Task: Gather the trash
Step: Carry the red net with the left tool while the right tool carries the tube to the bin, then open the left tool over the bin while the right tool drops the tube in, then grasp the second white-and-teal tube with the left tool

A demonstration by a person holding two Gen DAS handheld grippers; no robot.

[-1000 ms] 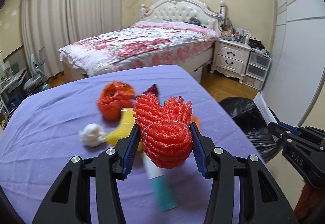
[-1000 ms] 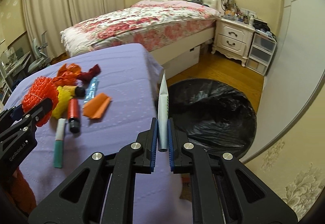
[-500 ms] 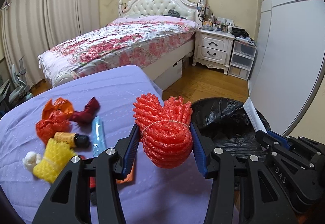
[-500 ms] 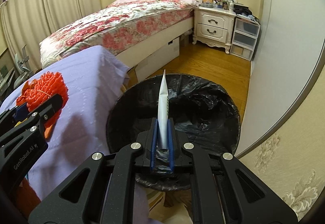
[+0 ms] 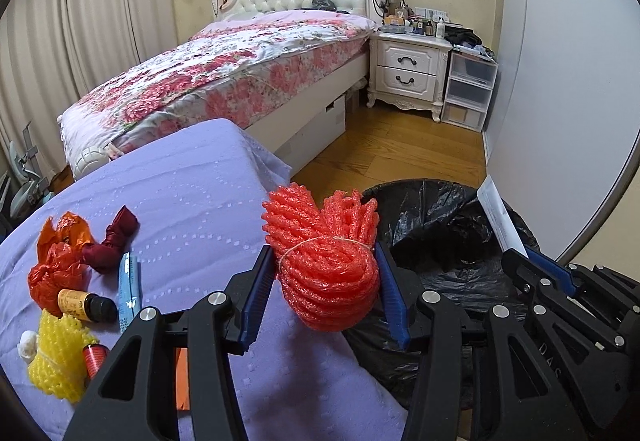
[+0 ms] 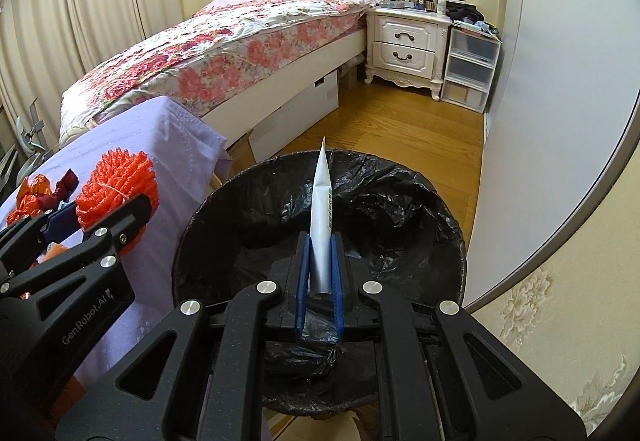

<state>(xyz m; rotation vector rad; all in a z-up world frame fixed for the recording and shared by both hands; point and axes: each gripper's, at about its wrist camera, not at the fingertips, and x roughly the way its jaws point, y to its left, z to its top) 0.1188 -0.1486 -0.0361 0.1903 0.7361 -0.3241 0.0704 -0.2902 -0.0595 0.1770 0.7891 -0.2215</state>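
My left gripper (image 5: 324, 281) is shut on a red foam net bundle (image 5: 326, 261), held above the right edge of the purple-covered table (image 5: 192, 193), beside the black-lined bin (image 5: 440, 225). In the right wrist view the same red bundle (image 6: 116, 185) shows at the left in the left gripper's fingers (image 6: 132, 213). My right gripper (image 6: 320, 253) is shut on a flat white wrapper (image 6: 322, 201), which stands edge-up directly over the open bin (image 6: 400, 209). From the left wrist view the white wrapper (image 5: 498, 217) sticks up from the right gripper's fingers (image 5: 532, 269).
On the table lie an orange plastic bag (image 5: 60, 253), a dark red wrapper (image 5: 114, 241), a blue packet (image 5: 129, 287), a small brown bottle (image 5: 86, 305), a yellow foam net (image 5: 56, 357) and a white ball (image 5: 26, 345). A bed (image 5: 224, 73), nightstand (image 5: 408, 69) and wardrobe stand beyond.
Both grippers have swung right from over the table to the bin, each keeping its hold. The white wrapper now hangs over the bin's opening; the red bundle is at the table's edge.
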